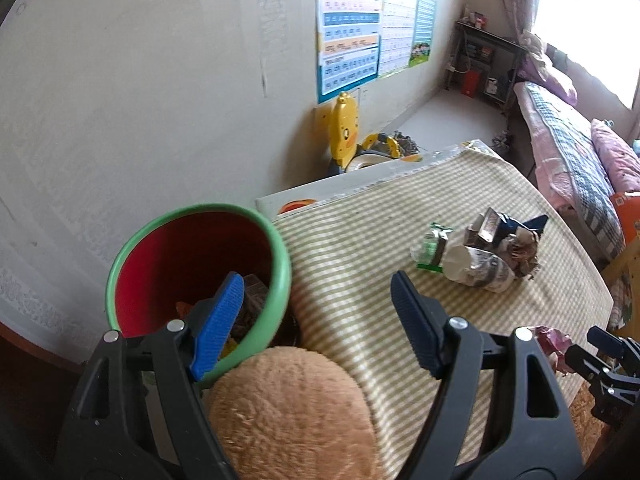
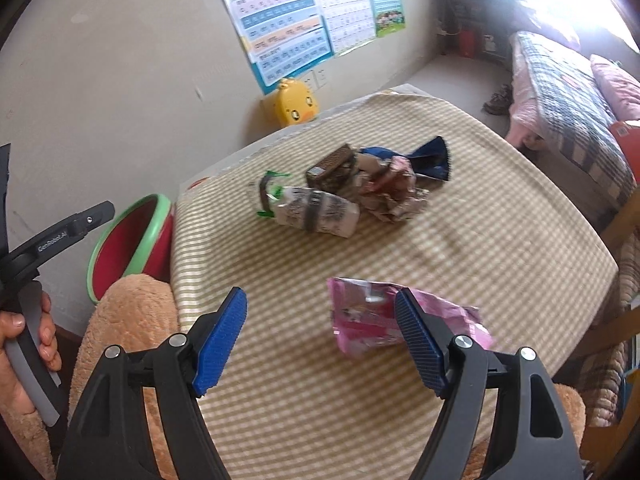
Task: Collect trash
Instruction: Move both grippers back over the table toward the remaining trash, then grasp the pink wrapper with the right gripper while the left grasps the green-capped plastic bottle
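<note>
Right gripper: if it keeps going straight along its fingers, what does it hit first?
Probably the striped tablecloth, with the pink wrapper just beside its right finger. The right gripper is open and empty; depth is unclear.

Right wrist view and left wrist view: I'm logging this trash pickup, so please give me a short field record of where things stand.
surface: striped cloth over a table
bin: red bucket with green rim, beside the table's edge, some scraps inside
loose trash: pile of crumpled wrappers mid-table; pink wrapper nearer
left hand-held gripper: open, empty, partly over the bucket
right hand-held gripper: open, empty, its right finger in front of the pink wrapper; contact unclear
other: tan plush at the near edge
</note>
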